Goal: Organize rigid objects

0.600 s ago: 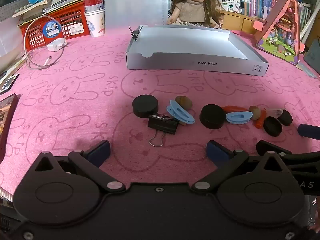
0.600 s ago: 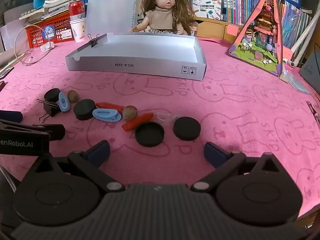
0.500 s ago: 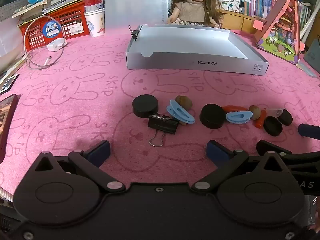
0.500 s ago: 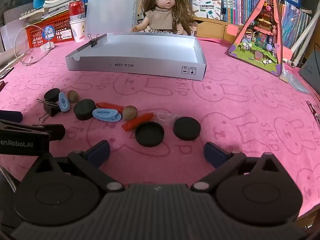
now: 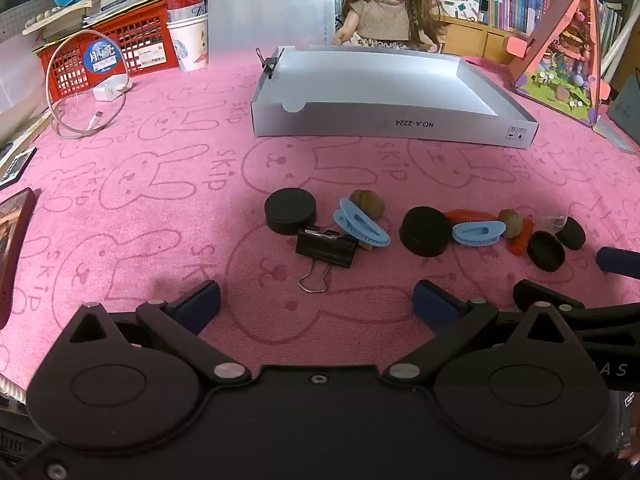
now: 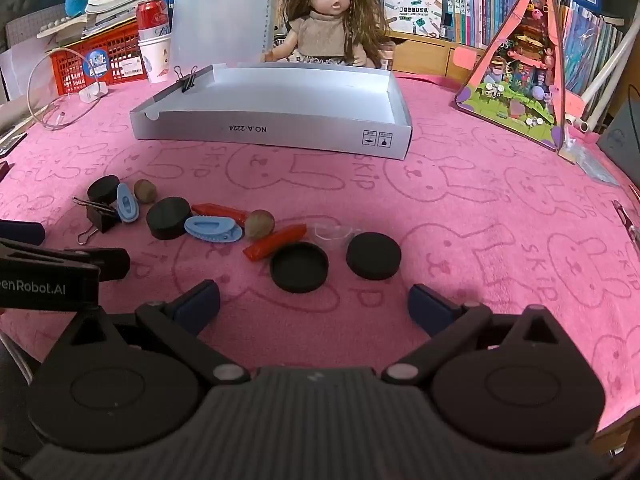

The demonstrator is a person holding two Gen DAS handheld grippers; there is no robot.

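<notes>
Two hand-held grippers hang over the pink bunny-print surface point(image 5: 132, 184), both tilted downward with jaws spread wide and nothing between them. The left hand-held gripper point(image 5: 316, 304) sits just short of a black binder clip point(image 5: 326, 248), which lies on the near side of the grey cardboard box point(image 5: 384, 124), well apart from it. The right hand-held gripper point(image 6: 314, 304) sits just short of an upturned black cap point(image 6: 299, 266) and a flat black disc point(image 6: 373, 255) beside it.

Between the box and the grippers a loose row of small things runs across the surface. From the binder clip rightward in the left view: a black puck point(image 5: 291, 210) touching the clip's back, a blue hair clip point(image 5: 364, 227), a brown nut point(image 5: 367, 202) behind it, a second black puck point(image 5: 427, 231), a second blue hair clip point(image 5: 478, 233), an orange stick point(image 5: 468, 215), another nut point(image 5: 510, 222), and a second orange stick point(image 5: 522, 238).

The box is open-topped, with a small binder clip point(image 6: 187, 80) clamped on its left wall. A doll point(image 6: 332, 24) sits behind the box.
</notes>
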